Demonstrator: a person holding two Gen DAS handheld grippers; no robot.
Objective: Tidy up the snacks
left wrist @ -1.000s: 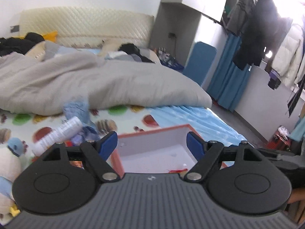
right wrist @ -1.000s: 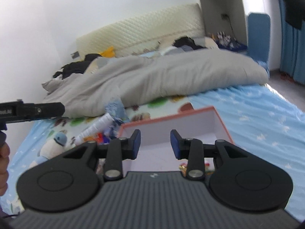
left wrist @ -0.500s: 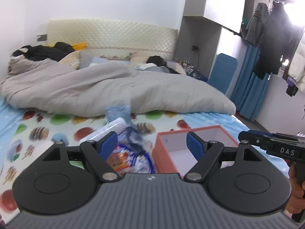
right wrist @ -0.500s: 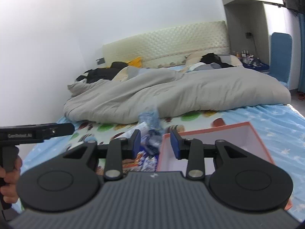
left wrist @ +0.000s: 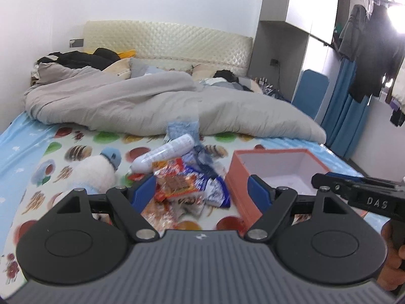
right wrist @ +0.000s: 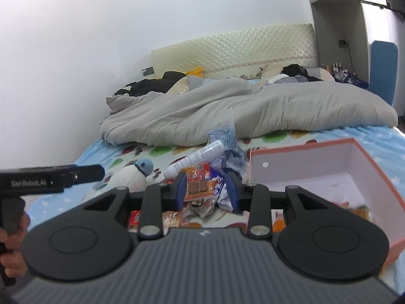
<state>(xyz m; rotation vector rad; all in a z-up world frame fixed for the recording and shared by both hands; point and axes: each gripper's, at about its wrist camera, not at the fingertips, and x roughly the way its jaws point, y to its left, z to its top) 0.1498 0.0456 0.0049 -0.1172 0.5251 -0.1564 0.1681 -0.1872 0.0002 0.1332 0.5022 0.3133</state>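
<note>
Snack pile beyond the left gripper, untouched.

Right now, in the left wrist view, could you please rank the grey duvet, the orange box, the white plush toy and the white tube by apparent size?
1. grey duvet
2. orange box
3. white plush toy
4. white tube
The toy and the tube look close in size.
</note>
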